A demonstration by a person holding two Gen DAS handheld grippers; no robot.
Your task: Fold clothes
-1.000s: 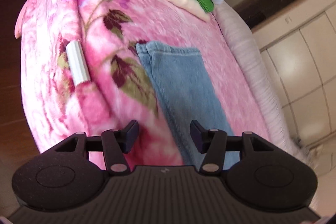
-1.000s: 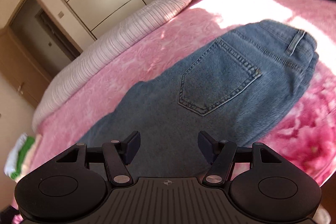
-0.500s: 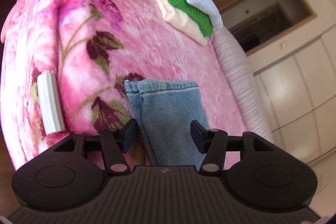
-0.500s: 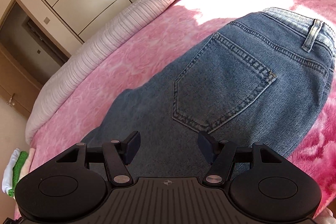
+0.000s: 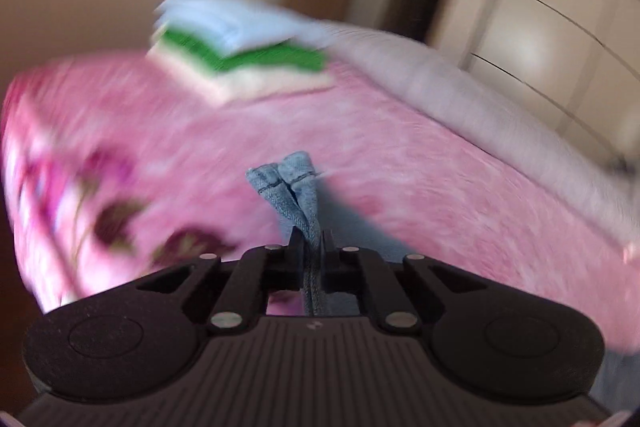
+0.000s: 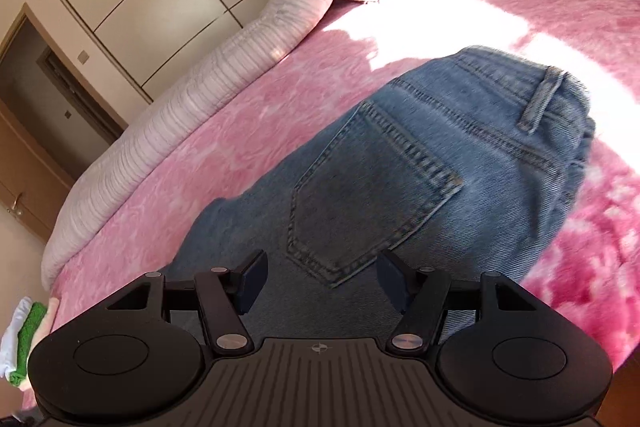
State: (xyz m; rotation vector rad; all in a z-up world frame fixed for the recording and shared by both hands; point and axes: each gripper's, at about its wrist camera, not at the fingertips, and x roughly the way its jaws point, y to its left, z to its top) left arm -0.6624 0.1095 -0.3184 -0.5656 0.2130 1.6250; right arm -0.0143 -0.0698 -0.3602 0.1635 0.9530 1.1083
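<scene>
On the pink bed (image 6: 248, 131), the jeans (image 6: 420, 163) lay flat with the back pocket up, and I took them as my landmark for everything else. My left hand-held gripper (image 5: 311, 247) was pressed together on the bunched leg hems (image 5: 290, 173), the two cuffs standing up out of its pinch and clear of the blanket, while my right hand-held gripper (image 6: 318, 277) hung spread just over the seat of the jeans, below the pocket, with nothing between its pads. I judged the step in hand to be the fold of the legs up toward the waist. To do it well I would carry the hems in a low arc straight along the garment, keep both cuffs level so the legs did not twist, and use the free gripper to pin the cloth at the fold line so the seat did not drag. The long axis of the jeans ran from the waistband (image 6: 532, 95), at the end far from the folded pile (image 5: 240, 47), down toward the hems at the end nearer that pile; in the right wrist view that was upper right to lower left. The striped duvet roll (image 6: 192, 95) lay along one side of the jeans, well apart from them. The left view was blurred, so I could not tell how much leg was off the bed.
</scene>
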